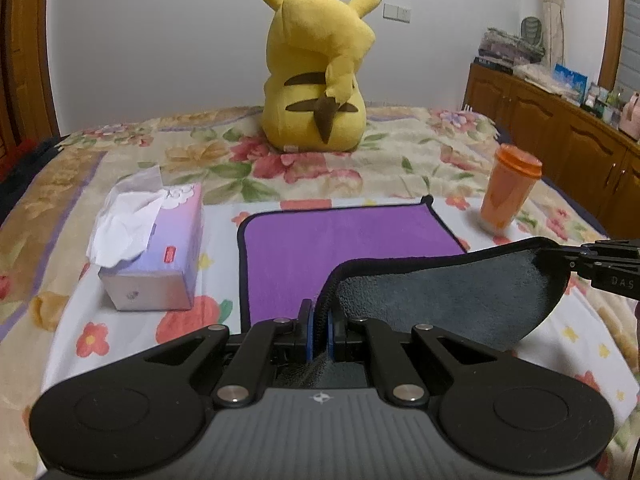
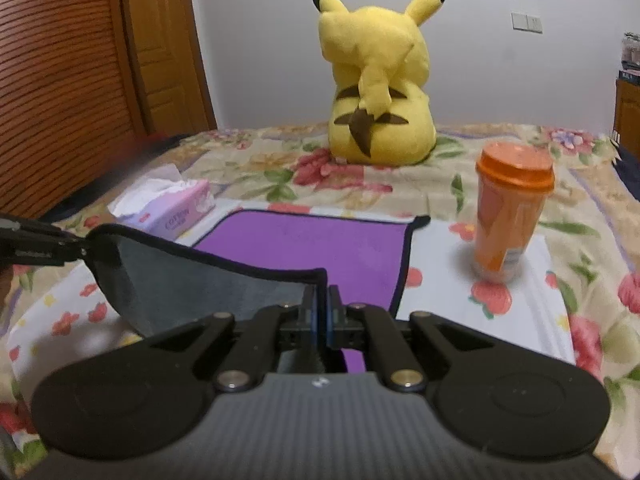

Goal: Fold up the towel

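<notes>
A purple towel (image 1: pixel 320 248) with a black hem and grey underside lies on the flowered bed. Its near edge is lifted, showing the grey side (image 1: pixel 460 292). My left gripper (image 1: pixel 319 320) is shut on the near left corner of the towel. My right gripper (image 2: pixel 320 312) is shut on the near right corner; it also shows at the right edge of the left wrist view (image 1: pixel 568 258). In the right wrist view the towel (image 2: pixel 320 244) lies flat at the far end and its grey fold (image 2: pixel 192 276) hangs between the two grippers. The left gripper shows there at the left (image 2: pixel 86 250).
A tissue box (image 1: pixel 156 252) stands left of the towel. An orange lidded cup (image 1: pixel 508 188) stands to the right of it. A yellow plush toy (image 1: pixel 316 80) sits at the back of the bed. Wooden cabinets (image 1: pixel 560 132) line the right wall.
</notes>
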{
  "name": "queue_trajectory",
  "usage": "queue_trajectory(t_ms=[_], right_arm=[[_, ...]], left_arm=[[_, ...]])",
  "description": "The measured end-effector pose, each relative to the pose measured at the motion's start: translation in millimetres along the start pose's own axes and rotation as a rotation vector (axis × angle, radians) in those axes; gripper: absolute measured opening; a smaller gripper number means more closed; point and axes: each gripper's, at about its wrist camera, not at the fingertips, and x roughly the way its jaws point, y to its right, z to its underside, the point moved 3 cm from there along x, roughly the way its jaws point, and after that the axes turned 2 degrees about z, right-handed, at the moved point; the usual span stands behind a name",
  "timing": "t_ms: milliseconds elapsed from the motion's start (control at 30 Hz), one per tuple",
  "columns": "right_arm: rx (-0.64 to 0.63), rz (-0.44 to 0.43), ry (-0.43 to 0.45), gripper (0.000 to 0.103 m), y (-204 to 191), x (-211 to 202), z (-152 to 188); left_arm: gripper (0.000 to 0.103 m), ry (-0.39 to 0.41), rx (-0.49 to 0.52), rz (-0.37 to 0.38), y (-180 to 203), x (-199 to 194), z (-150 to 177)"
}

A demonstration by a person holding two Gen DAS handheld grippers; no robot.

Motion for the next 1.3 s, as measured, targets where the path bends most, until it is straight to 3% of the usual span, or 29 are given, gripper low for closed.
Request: queue_trajectory(t_ms=[267, 700, 1067, 1300], right_arm=[[-0.034, 0.008, 0.041, 0.005, 4.1, 0.5, -21.8], [-0.159, 0.053, 0.043, 0.005, 14.2, 34.7, -52.7], [-0.149, 0.082, 0.083, 0.005, 23.3, 54.7, -71.8], [-0.153, 0.104, 0.099, 0.005, 28.8, 77.3, -78.5]], left_arm=[[0.01, 0.049, -0.003, -0.012, 1.6, 1.0, -17.4], [0.01, 0.061, -0.003, -0.03, -10.6, 35.3, -50.4], [0.01, 0.091, 0.09, -0.077, -12.0, 58.2, -83.8], [0.01, 0.081, 0.085, -0.1, -22.0, 85.0, -94.5]])
